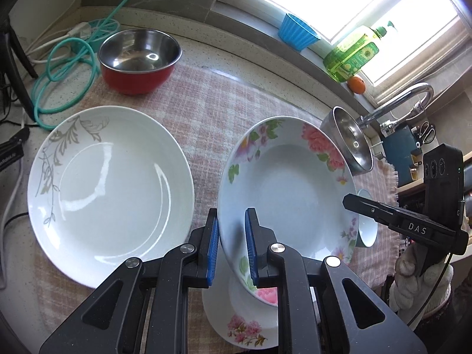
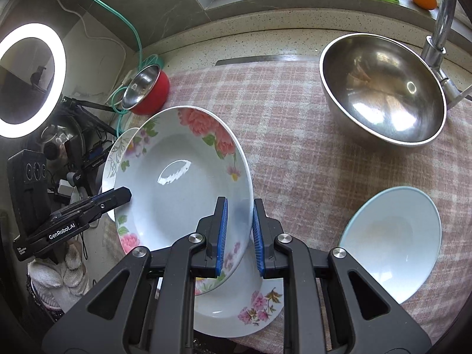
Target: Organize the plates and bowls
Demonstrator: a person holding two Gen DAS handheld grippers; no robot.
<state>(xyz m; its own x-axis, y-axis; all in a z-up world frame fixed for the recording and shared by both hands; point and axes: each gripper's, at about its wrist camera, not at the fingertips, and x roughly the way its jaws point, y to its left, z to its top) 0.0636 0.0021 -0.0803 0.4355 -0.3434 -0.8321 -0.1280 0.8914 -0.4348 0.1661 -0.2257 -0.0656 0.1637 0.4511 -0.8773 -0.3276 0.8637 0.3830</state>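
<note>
A deep plate with pink flowers (image 1: 295, 188) (image 2: 183, 183) hangs tilted above the cloth, held by both grippers. My left gripper (image 1: 231, 236) is shut on its near rim. My right gripper (image 2: 239, 230) is shut on the opposite rim, and it shows at the right of the left wrist view (image 1: 351, 202). A second flowered plate (image 1: 244, 327) (image 2: 236, 309) lies flat right below. To the left rests a white plate with grey leaves (image 1: 112, 188). Also on the cloth are a red bowl with a steel inside (image 1: 138, 59), a steel bowl (image 2: 383, 88) and a pale blue bowl (image 2: 389, 242).
A pink checked cloth (image 2: 295, 153) covers the counter. A tap (image 2: 442, 29) stands behind the steel bowl. The sill holds a blue cup (image 1: 295, 32), a green soap bottle (image 1: 351, 53) and an orange (image 1: 356, 84). A green hose (image 1: 65, 70) coils at the far left, beside a ring light (image 2: 32, 79).
</note>
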